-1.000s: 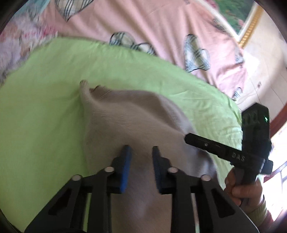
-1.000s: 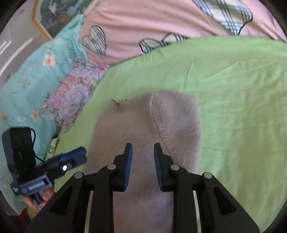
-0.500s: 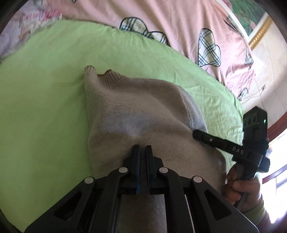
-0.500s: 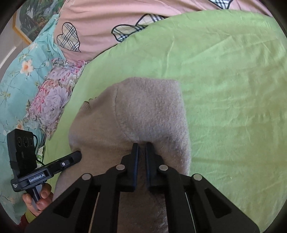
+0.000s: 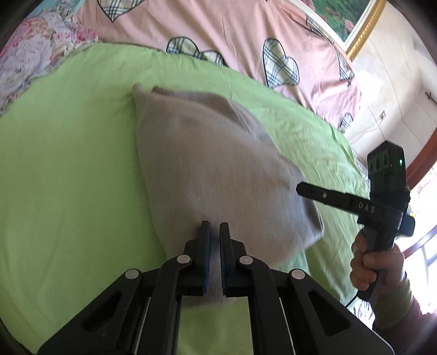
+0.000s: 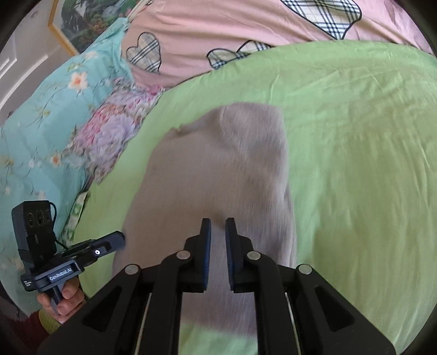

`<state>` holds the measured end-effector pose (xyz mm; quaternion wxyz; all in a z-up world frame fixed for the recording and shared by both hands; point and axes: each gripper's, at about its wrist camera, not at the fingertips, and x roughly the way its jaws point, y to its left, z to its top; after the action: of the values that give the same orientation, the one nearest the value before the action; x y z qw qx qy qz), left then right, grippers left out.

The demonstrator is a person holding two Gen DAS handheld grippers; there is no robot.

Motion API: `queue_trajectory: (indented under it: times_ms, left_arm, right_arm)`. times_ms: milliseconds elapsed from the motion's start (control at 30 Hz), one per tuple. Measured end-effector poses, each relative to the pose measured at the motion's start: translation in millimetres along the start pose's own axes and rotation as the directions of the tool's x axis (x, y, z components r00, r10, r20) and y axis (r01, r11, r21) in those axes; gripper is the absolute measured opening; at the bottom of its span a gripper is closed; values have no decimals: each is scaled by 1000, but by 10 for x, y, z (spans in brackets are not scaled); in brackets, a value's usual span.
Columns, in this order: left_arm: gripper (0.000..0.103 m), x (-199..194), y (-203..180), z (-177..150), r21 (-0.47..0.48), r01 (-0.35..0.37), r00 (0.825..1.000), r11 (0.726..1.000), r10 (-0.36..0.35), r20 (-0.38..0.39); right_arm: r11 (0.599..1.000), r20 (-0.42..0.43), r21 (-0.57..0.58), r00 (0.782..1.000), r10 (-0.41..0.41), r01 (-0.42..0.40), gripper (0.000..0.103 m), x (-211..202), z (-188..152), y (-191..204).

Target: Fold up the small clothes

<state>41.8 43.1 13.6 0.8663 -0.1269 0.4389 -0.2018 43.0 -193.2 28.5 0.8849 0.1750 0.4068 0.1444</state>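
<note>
A beige knitted sweater [image 5: 213, 163] lies on the green sheet [image 5: 68, 177], its near hem raised off the bed. My left gripper [image 5: 213, 232] is shut on the near hem of the sweater, cloth showing between its blue pads. My right gripper [image 6: 217, 229] is shut on the same hem further right, with cloth [image 6: 218, 169] between its pads. The right gripper also shows at the right of the left wrist view [image 5: 303, 188]. The left gripper shows at the lower left of the right wrist view [image 6: 120, 240]. The sweater is motion-blurred in both views.
A pink quilt with plaid hearts [image 5: 245, 35] lies beyond the green sheet. Floral bedding [image 6: 54, 114] is bunched at the left. A gold-framed picture [image 5: 355, 24] hangs on the wall. A window and a wooden frame [image 5: 420, 174] are at the right.
Both grippers went from open over the sweater to shut on its near hem. They have since lifted the hem, and the sweater now hangs raised from the sheet.
</note>
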Motion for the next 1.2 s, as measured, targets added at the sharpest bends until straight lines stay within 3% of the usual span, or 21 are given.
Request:
queue_trajectory:
  times_ms: [233,333,500,700,1100,1200]
  left_arm:
    - [4,-31,32,-255,6,1,1000,1000,-1,-20]
    - [4,91,84,-304,3,-18,999,1000,19,-47]
    - [4,45,78,-350,19,-34,998,999,35,-45]
    - [4,81,99,-492,22,-59,997,998,60,-47]
    - [4,45,25,-454,35,-124,991,992,126,-46]
    - [10,-141,51,-469,2,-112,993,994,112,-24]
  right_arm:
    - [1000,-26,14,1000,-1,1,11,-28,-265,-6]
    - [998,-65,-9,996,-68,67,11,80,-388,-47]
    - [996,-39,36,996,-79,81,9,78,-421,-232]
    - [991,-40,-5,991,-132,132,9,78,-469,-240]
    - [981,-26,-18,981,-194,193,7,86,-495,-218]
    - [985,-5,-11,985,-172,172,11,-58,-525,-122]
